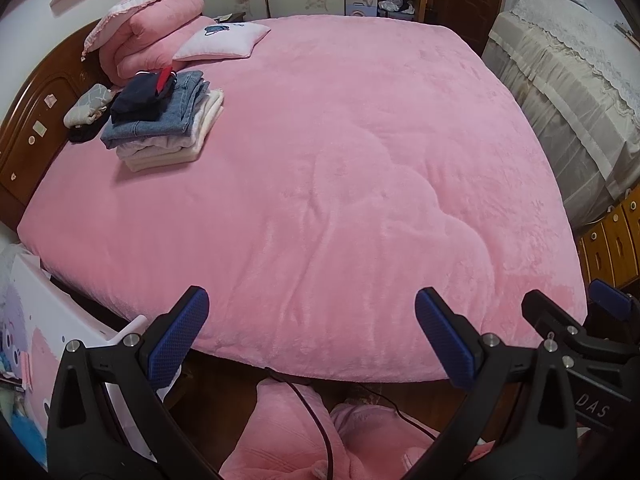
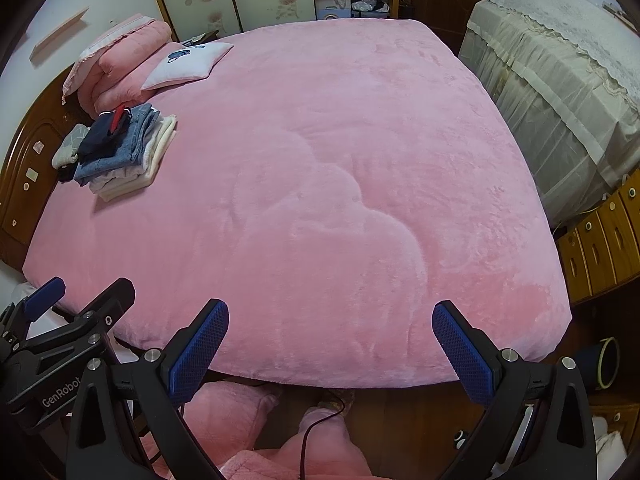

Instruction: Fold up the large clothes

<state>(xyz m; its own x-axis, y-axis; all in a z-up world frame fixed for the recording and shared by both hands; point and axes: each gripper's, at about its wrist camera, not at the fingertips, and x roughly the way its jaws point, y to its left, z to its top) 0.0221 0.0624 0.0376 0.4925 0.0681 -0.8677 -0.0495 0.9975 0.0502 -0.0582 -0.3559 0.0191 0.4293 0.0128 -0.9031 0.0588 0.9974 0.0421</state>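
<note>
A stack of folded clothes (image 1: pixel 164 120) lies at the bed's far left near the headboard: dark navy piece on top, jeans, then white and grey pieces; it also shows in the right wrist view (image 2: pixel 124 152). My left gripper (image 1: pixel 312 336) is open and empty over the bed's near edge. My right gripper (image 2: pixel 330 340) is open and empty beside it; its fingers (image 1: pixel 544 312) show at the right of the left wrist view. The left gripper's fingers (image 2: pixel 100 300) show at the left of the right wrist view.
The pink plush bedspread (image 1: pixel 340 160) covers the bed. A folded pink quilt (image 1: pixel 152 28) and a white pillow (image 1: pixel 224 42) lie at the head. A cloth-covered cabinet (image 1: pixel 560 92) and wooden drawers (image 2: pixel 600 248) stand right. A cable (image 1: pixel 312 412) hangs below.
</note>
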